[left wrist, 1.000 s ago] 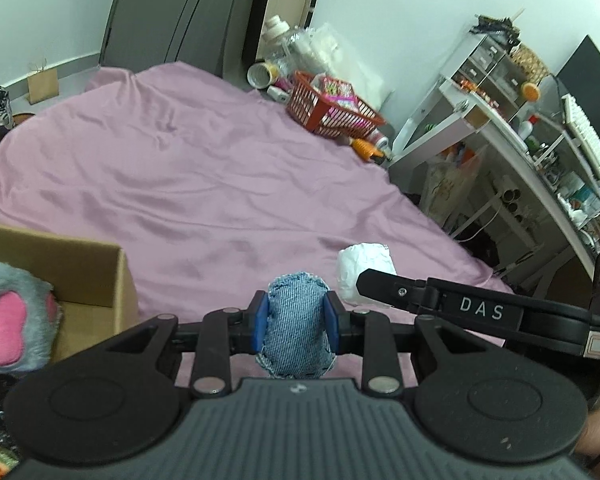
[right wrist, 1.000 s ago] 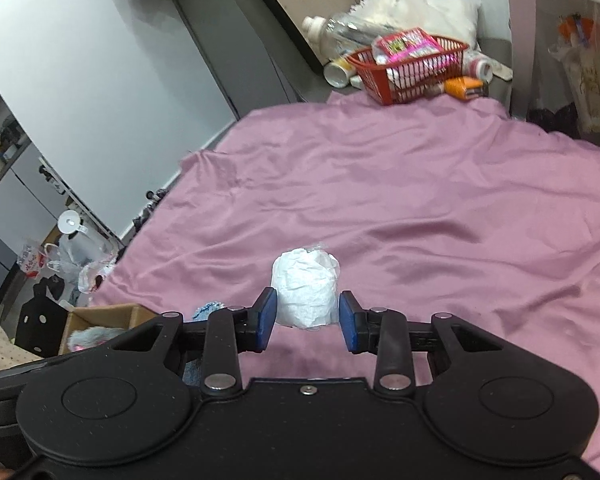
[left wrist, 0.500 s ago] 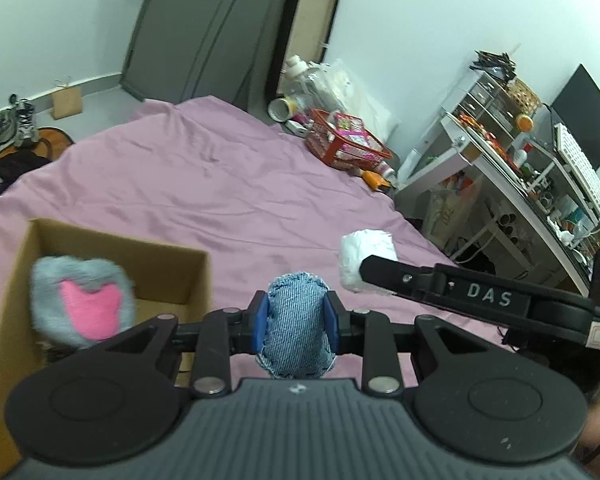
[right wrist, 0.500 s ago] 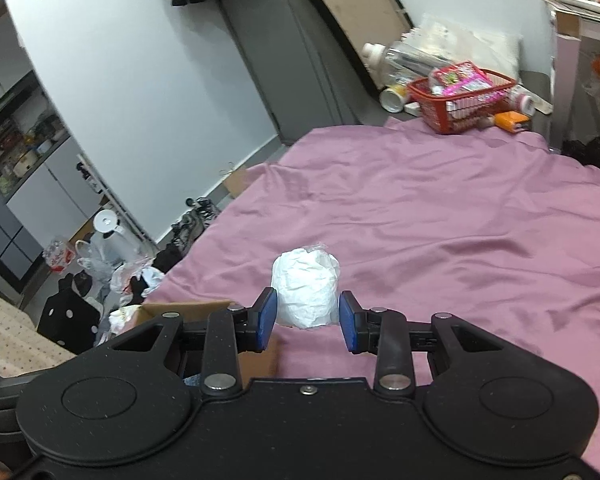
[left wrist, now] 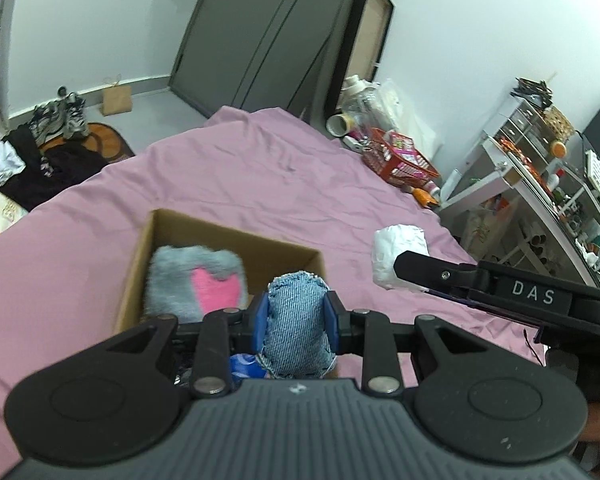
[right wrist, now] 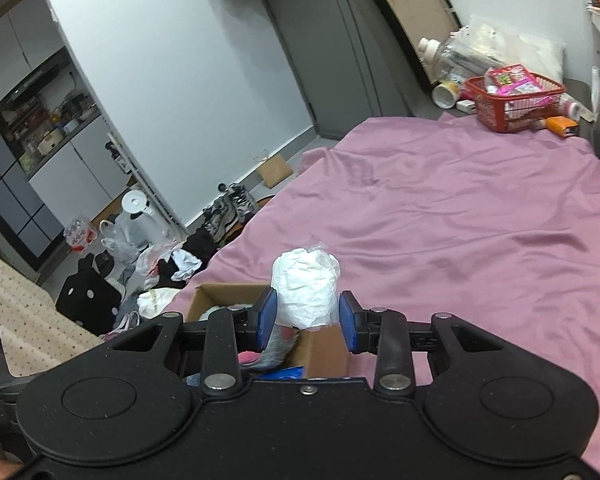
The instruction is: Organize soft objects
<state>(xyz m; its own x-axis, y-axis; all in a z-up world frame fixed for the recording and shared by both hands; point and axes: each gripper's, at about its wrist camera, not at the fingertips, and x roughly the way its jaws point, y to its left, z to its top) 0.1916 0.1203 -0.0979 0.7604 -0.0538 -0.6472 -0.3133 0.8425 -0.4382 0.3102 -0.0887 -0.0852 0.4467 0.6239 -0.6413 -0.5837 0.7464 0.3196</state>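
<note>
My left gripper [left wrist: 296, 312] is shut on a small blue denim pouch [left wrist: 296, 332], held above the near right corner of an open cardboard box [left wrist: 220, 227]. A grey plush with a pink heart [left wrist: 196, 280] lies inside the box. My right gripper [right wrist: 306, 316] is shut on a white crumpled soft bundle [right wrist: 306, 288], lifted off the pink bed sheet [right wrist: 480, 220] and hanging over the box [right wrist: 220, 293]. In the left wrist view the same white bundle [left wrist: 400, 254] sits at the tip of the right gripper, just right of the box.
A red basket [left wrist: 400, 160] with packets and bottles stands at the bed's far corner. White desk shelving [left wrist: 540, 188] runs along the right. Shoes and clothes [left wrist: 56, 124] lie on the floor to the left. The box sits near the bed's left edge.
Both grippers have risen and swung left with their loads. The box, earlier at the left edge of view, now lies under them.
</note>
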